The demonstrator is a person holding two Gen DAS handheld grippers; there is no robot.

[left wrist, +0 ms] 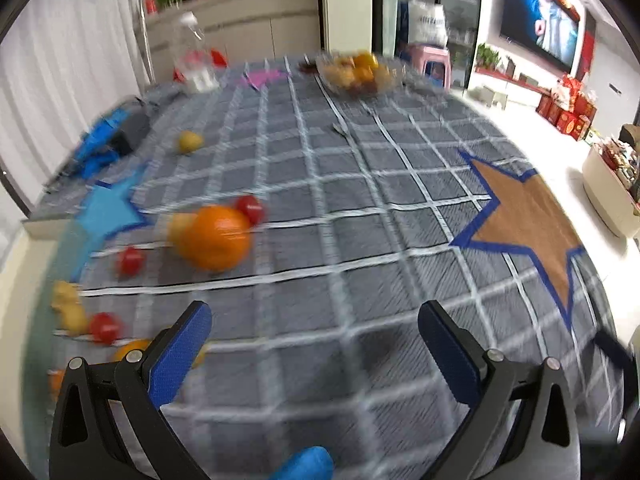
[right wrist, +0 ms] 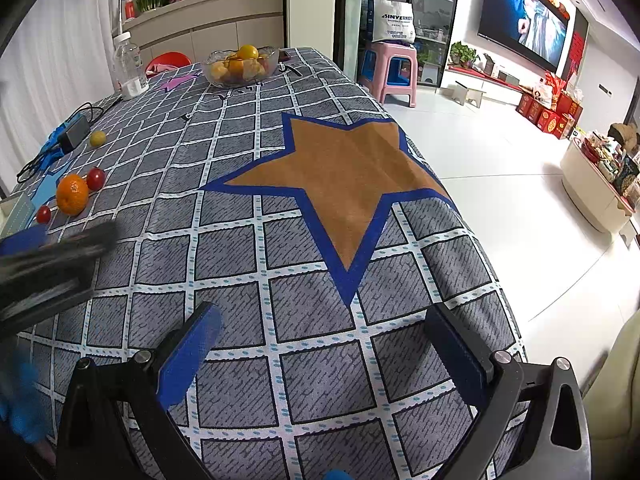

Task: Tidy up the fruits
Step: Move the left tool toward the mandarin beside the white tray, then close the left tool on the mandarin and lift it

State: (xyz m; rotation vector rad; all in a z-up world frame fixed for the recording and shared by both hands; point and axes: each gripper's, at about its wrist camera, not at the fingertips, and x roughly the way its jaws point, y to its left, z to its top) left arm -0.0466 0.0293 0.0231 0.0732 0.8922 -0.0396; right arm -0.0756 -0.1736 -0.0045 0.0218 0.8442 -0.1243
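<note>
An orange (left wrist: 216,238) lies on the checked tablecloth left of centre, with small red tomatoes (left wrist: 251,209) beside it and more small fruit blurred at the left edge. A yellow fruit (left wrist: 190,142) lies farther back. A glass bowl (left wrist: 362,72) holding several fruits stands at the far end. My left gripper (left wrist: 316,336) is open above the cloth, right of and nearer than the orange, holding nothing. My right gripper (right wrist: 324,340) is open over the near edge below the brown star, with nothing in it. The right wrist view shows the orange (right wrist: 72,194), a tomato (right wrist: 96,179), the bowl (right wrist: 240,65) and the blurred left gripper (right wrist: 52,264).
A plastic bottle (right wrist: 129,66) stands at the far left, and a black adapter with cables (right wrist: 74,132) lies near the left edge. A pink stool (right wrist: 394,70) stands off the table's far right corner. The table's right edge drops to a white floor (right wrist: 500,168).
</note>
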